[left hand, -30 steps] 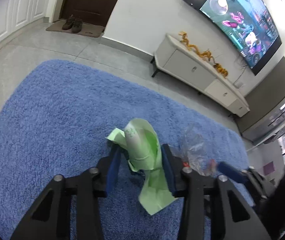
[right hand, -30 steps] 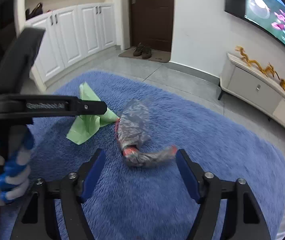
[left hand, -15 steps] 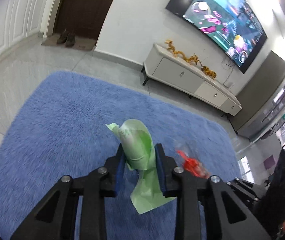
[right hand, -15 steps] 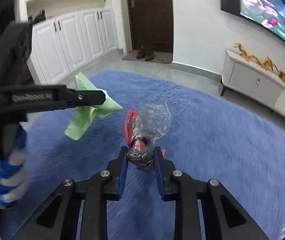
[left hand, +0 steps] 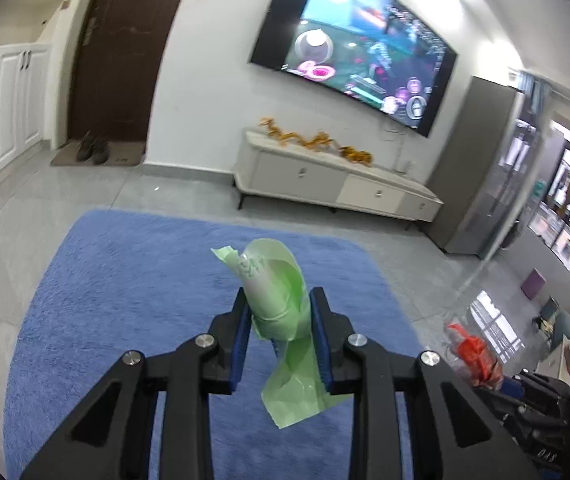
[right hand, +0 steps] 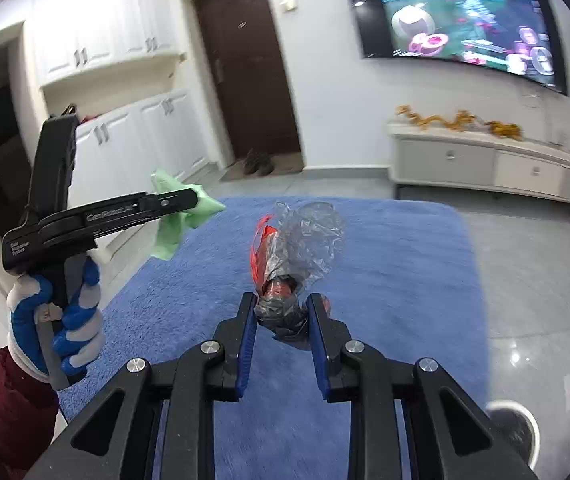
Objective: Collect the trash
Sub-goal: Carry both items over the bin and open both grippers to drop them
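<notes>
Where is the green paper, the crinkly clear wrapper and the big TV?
green paper (left hand: 281, 300), left wrist view, on its curled middle.
crinkly clear wrapper (right hand: 309, 236), right wrist view, on its puffed top.
TV (left hand: 357, 64), left wrist view, mid-screen.

A blue rug (left hand: 133, 280) covers the grey tile floor (left hand: 45, 188) below a wall-mounted television (left hand: 353, 68) and white cabinet (left hand: 325, 184).

Bright, even indoor light; fisheye-warped edges; slight motion blur.

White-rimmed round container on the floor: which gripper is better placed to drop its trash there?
Probably the right gripper: holding the clear wrapper, it is nearer the container. The left gripper, with green paper, is on the far side.
</notes>
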Motion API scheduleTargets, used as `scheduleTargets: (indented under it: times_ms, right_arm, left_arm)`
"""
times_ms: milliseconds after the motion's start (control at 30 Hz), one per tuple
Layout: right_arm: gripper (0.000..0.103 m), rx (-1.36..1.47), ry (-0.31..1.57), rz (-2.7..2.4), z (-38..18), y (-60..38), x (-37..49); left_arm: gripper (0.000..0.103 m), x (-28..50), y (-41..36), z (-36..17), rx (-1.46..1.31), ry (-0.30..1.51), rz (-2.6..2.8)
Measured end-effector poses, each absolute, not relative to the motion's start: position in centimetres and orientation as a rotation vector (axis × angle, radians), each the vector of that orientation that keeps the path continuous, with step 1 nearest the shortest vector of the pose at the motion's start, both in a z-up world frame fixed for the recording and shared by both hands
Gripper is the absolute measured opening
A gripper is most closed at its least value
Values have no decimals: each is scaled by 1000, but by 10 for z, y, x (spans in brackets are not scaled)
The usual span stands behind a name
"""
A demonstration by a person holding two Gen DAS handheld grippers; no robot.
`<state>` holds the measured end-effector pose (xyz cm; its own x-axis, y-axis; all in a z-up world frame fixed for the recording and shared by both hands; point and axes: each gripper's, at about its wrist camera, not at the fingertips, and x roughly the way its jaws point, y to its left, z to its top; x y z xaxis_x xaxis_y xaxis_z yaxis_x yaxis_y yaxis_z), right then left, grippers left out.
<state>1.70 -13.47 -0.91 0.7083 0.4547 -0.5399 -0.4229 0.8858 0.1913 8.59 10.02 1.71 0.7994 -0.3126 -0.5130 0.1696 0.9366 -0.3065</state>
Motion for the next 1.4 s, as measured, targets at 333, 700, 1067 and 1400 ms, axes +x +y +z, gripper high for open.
scheduleTargets:
  times_ms: [333,700,1067,1400]
  right_arm:
    - [24,163,509,294,7,-227,-39]
    - [24,304,489,112,-17,-325,-79]
    - [24,494,593,4,-90,-408,-66]
    - [24,578,725,-77,-145,-445,-48]
  left_arm:
    - [27,45,35,52,-181,525,-331]
    - [27,40,-53,47,-80,593,-454]
    - [27,61,-183,-13,85,774,-607]
    - [29,75,-290,-65,257,875,-731]
